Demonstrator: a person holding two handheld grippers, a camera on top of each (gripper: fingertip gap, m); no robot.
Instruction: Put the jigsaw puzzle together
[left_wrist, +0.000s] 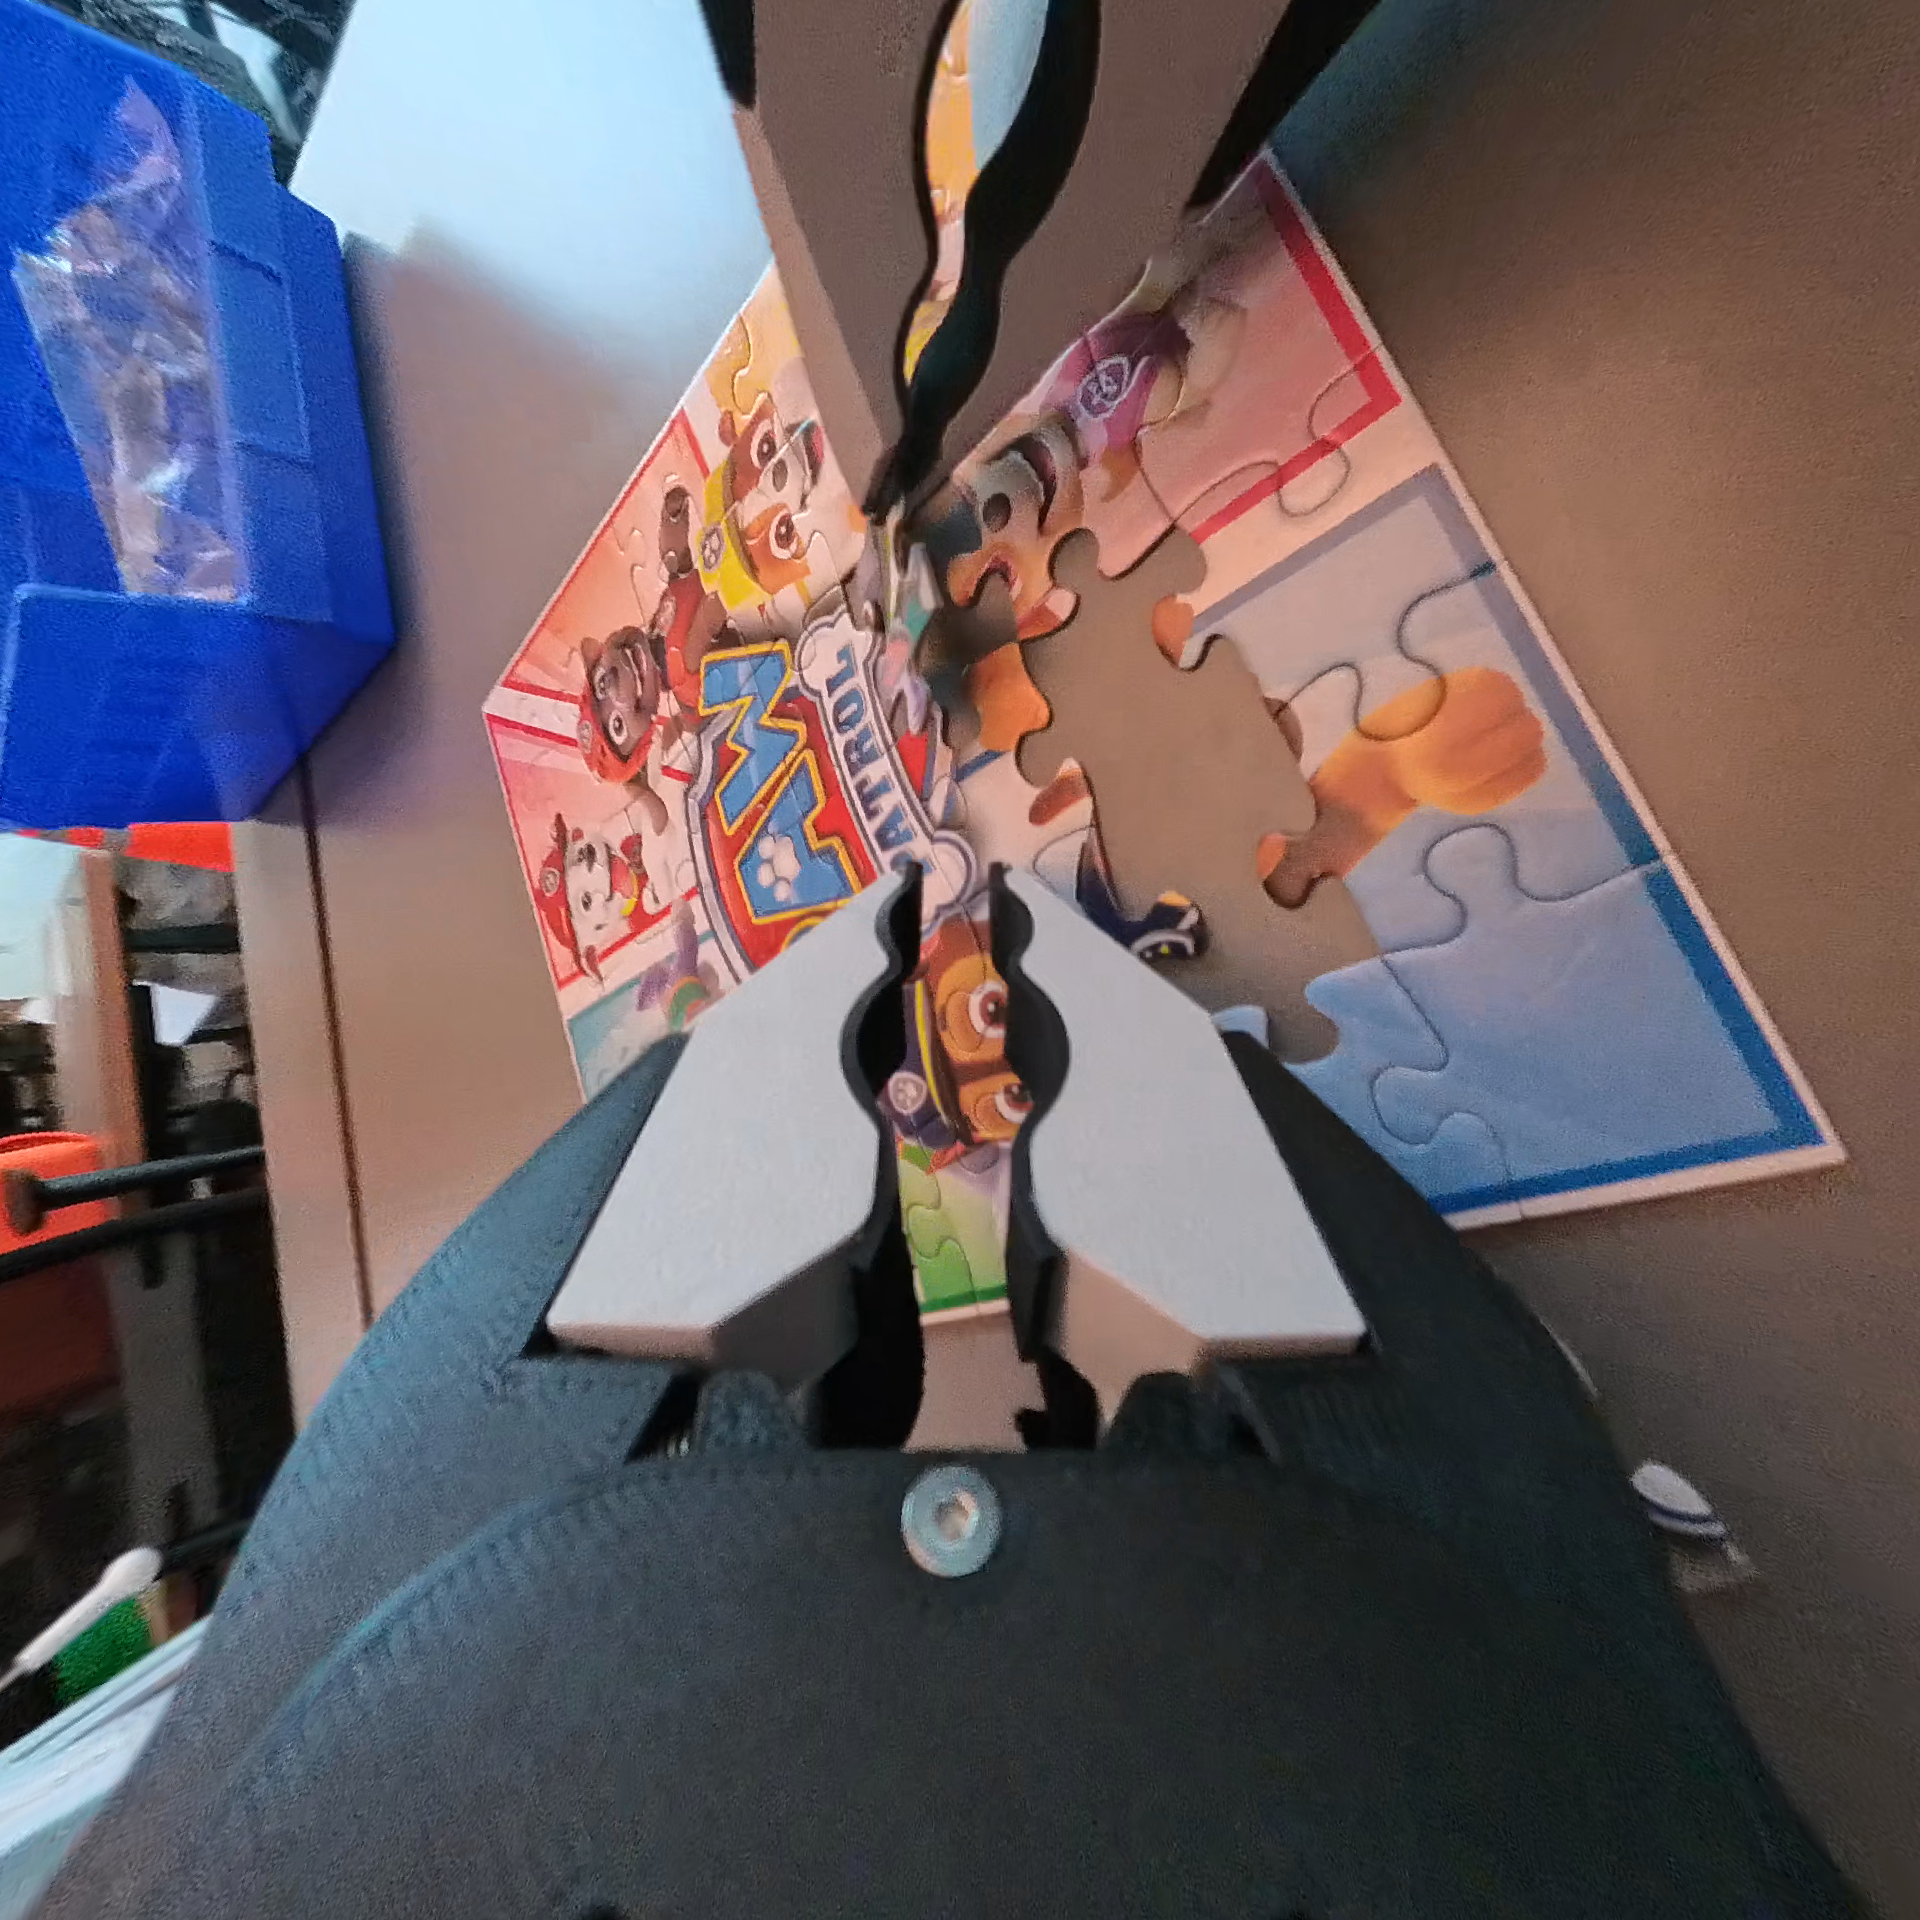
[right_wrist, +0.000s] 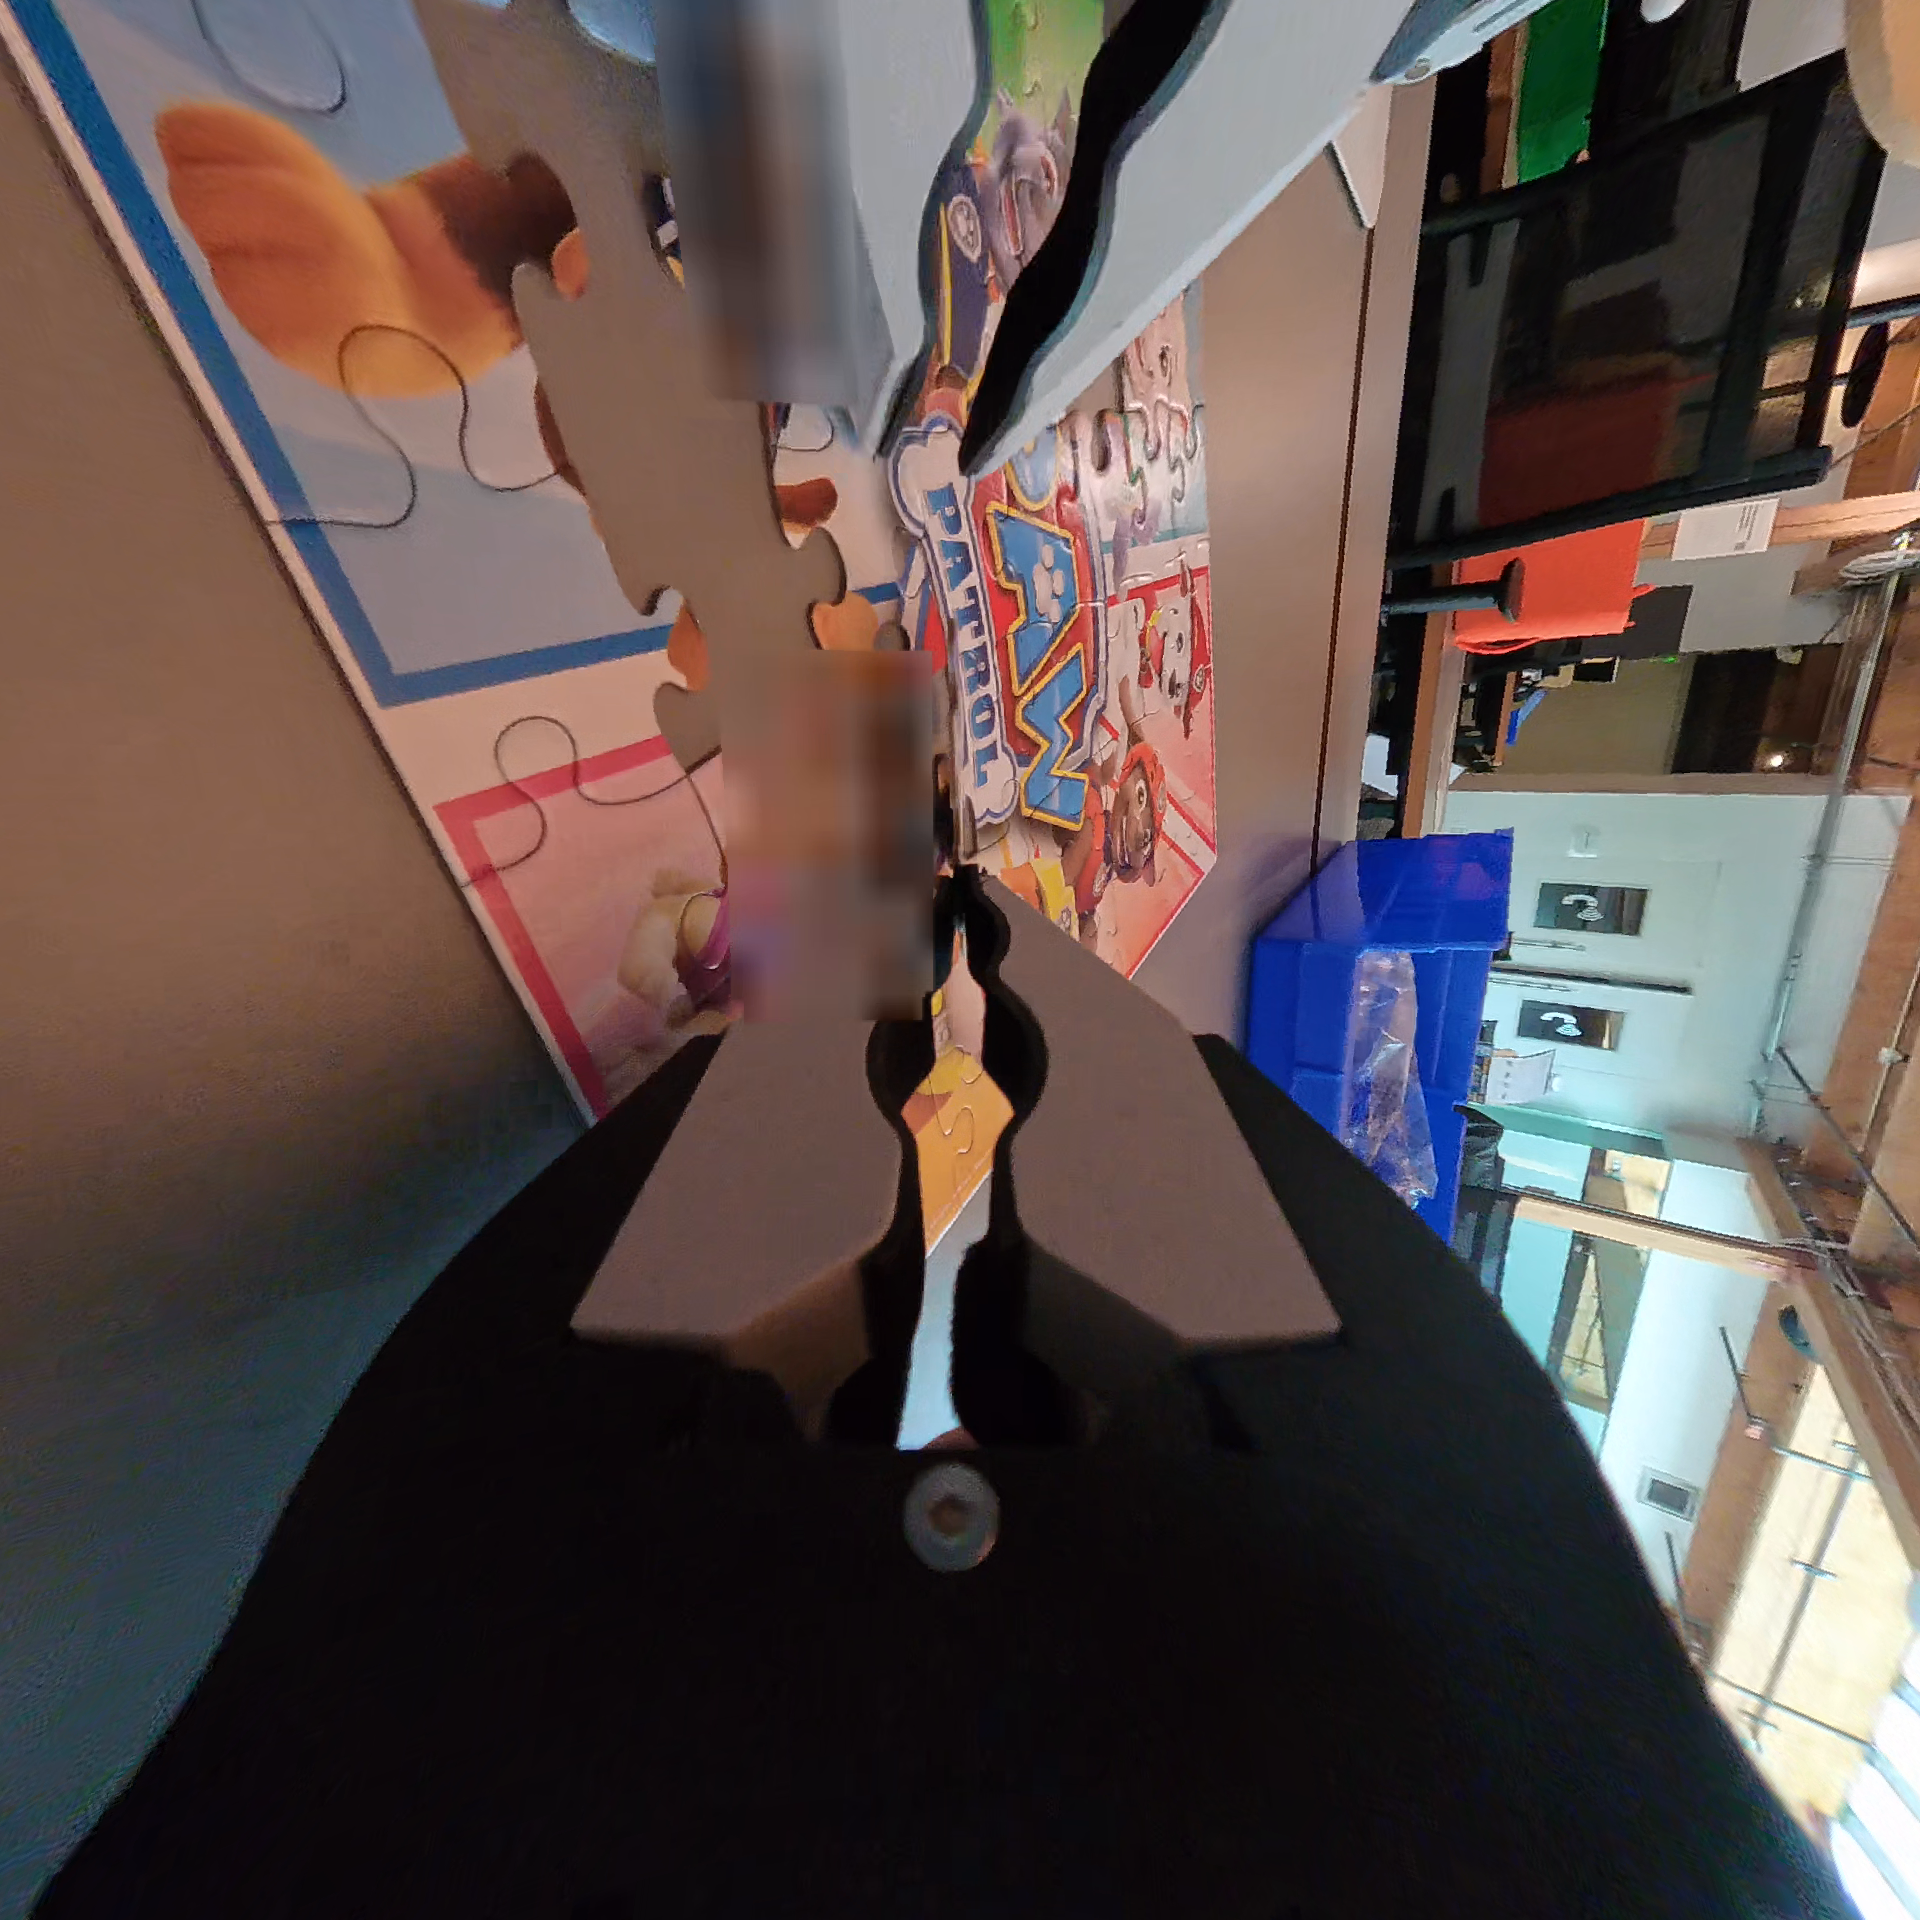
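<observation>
A colourful cartoon-dog jigsaw puzzle (left_wrist: 1507, 997) lies mostly assembled on the grey table (left_wrist: 1662, 416). It has an irregular gap (left_wrist: 1164, 748) right of its middle where the table shows through. My left gripper (left_wrist: 956, 878) hovers over the puzzle's lower middle with its jaws a little apart and empty. My right gripper (left_wrist: 896, 497) comes in from the top, shut on a loose puzzle piece (left_wrist: 902, 592) held edge-on just left of the gap. In the right wrist view the right gripper (right_wrist: 961, 891) is closed at its tips. The puzzle (right_wrist: 312, 436) and the gap (right_wrist: 665, 416) lie ahead of it.
A blue plastic bin (left_wrist: 156, 520) holding a clear plastic bag stands on the table left of the puzzle. It also shows in the right wrist view (right_wrist: 1382, 997). Shelving and orange items lie beyond the table edge (right_wrist: 1340, 520). About 7 cm separates my left fingertips from my right.
</observation>
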